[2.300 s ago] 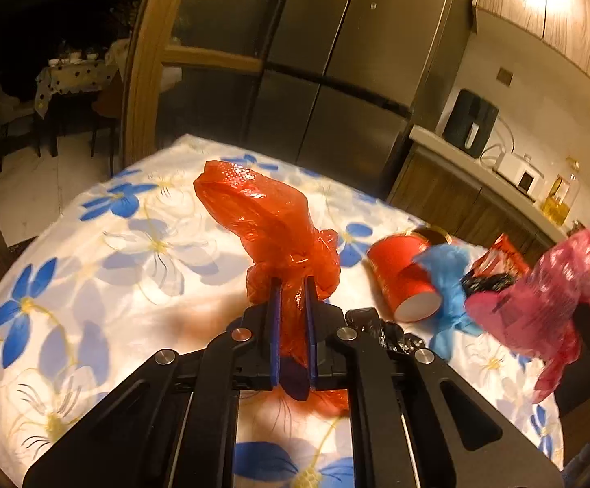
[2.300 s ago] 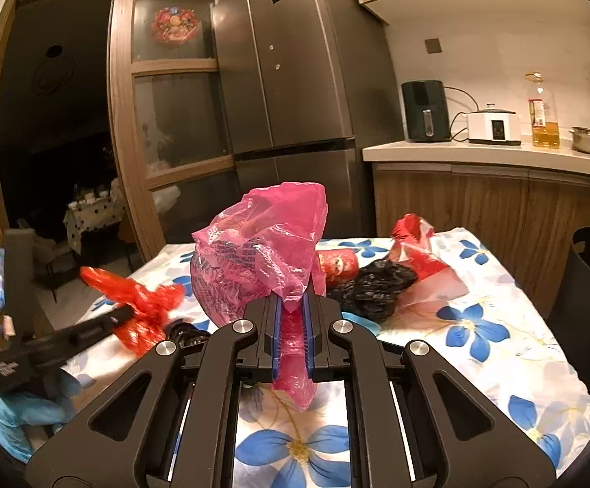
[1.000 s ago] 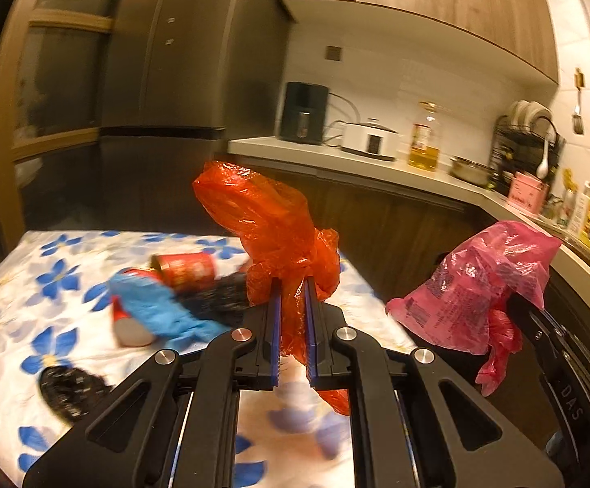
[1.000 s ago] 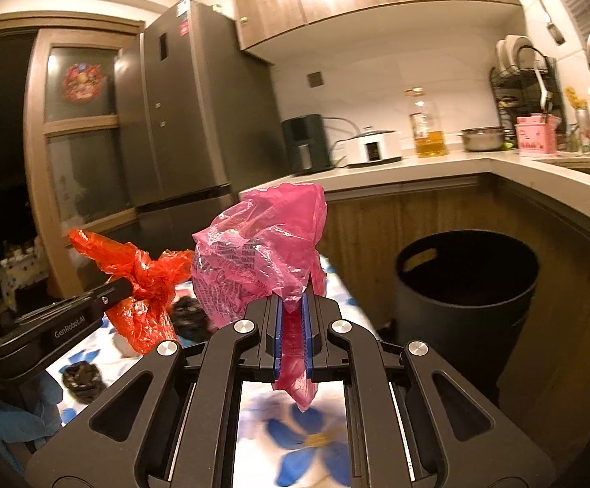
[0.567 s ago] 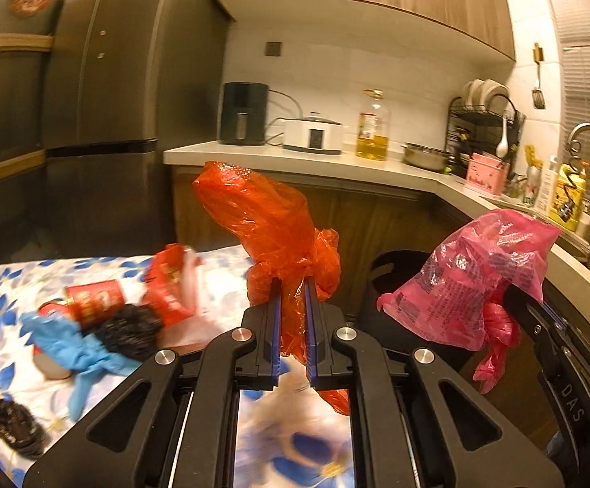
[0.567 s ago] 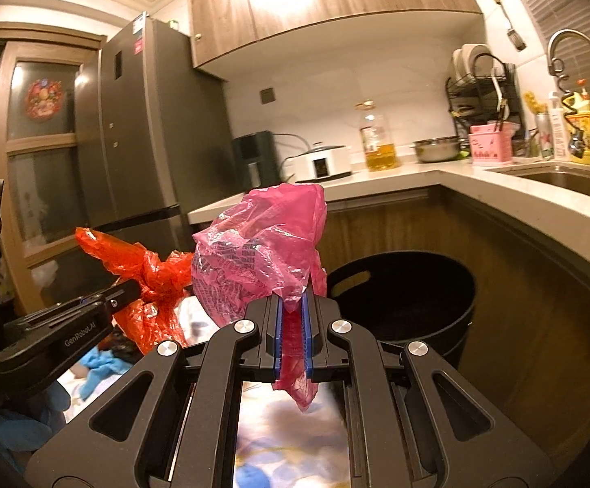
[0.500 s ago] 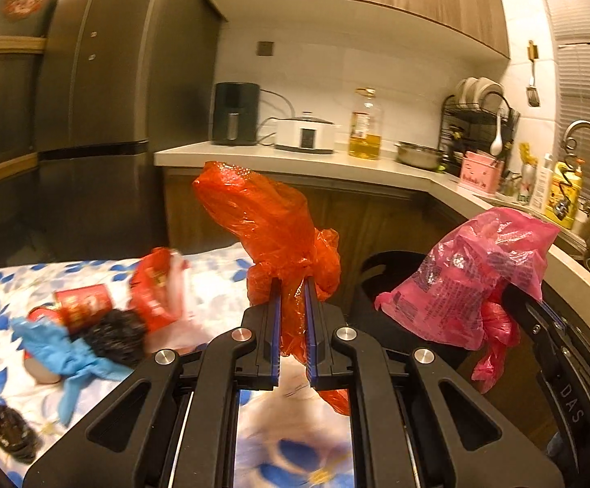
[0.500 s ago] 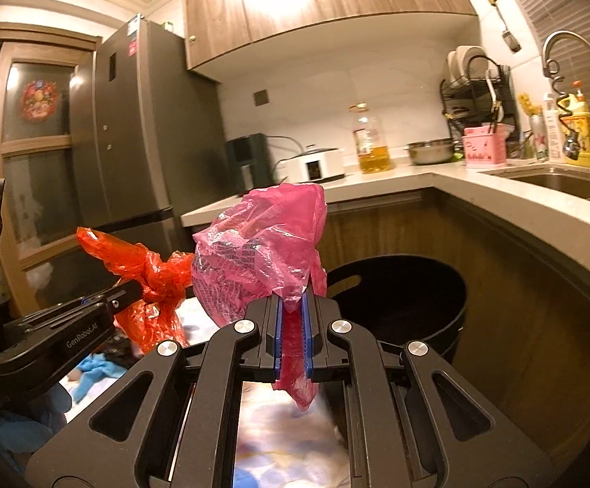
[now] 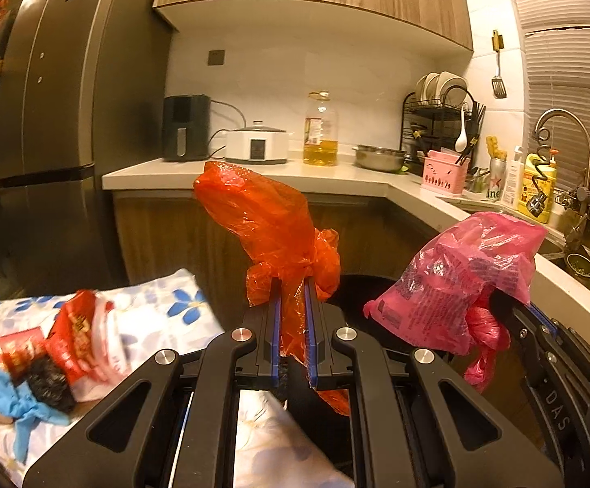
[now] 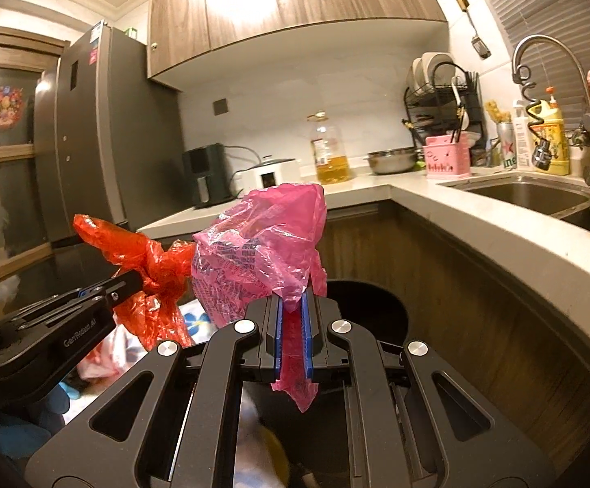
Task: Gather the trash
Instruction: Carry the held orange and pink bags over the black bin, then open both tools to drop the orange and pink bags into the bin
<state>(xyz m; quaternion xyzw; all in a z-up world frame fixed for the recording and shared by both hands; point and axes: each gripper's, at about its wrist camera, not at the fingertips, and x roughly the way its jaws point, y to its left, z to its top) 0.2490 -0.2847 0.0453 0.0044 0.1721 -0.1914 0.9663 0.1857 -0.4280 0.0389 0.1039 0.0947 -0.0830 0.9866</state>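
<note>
Kitchen counters (image 9: 254, 177) wrap around the corner past a tall grey fridge (image 9: 71, 122). Below them stands a black bin (image 10: 372, 305), beside a table under a flowered cloth (image 9: 164, 317) with leftover wrappers (image 9: 71, 337). Before the bin, the left gripper (image 9: 292, 305) is clamped on a crumpled orange bag (image 9: 270, 219), and the right gripper (image 10: 292, 317) pinches a pink bag (image 10: 262, 244). Both bags hang in the air, close together.
</note>
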